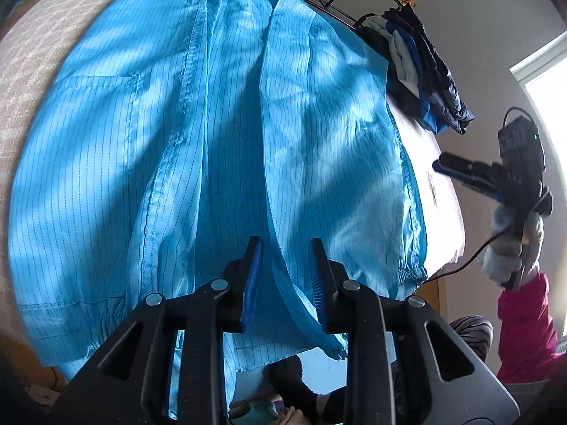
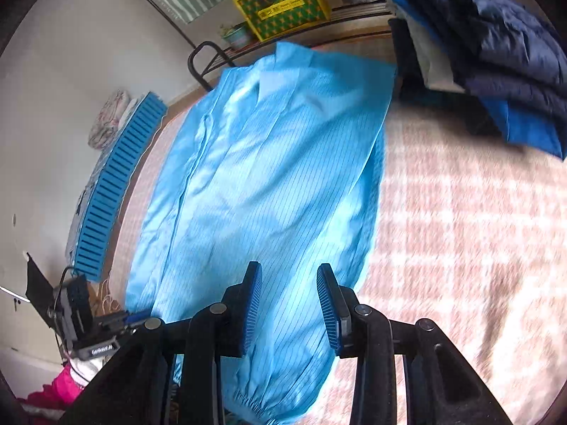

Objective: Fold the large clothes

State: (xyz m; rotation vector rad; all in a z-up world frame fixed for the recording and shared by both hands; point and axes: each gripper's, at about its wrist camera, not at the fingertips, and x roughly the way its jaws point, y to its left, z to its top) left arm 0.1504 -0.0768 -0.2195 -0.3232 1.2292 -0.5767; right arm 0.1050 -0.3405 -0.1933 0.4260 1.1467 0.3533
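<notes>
Sleeves already lie folded over the blue coat (image 1: 219, 134), which is spread flat on the checked bed (image 2: 460, 212). Both your left gripper (image 1: 285, 283) and right gripper (image 2: 288, 304) hover spread apart, holding nothing; next, pinch the hem corners and fold upward.

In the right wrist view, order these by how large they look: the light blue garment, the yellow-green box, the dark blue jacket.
1. light blue garment
2. dark blue jacket
3. yellow-green box, farthest away, so true size is unsure.
</notes>
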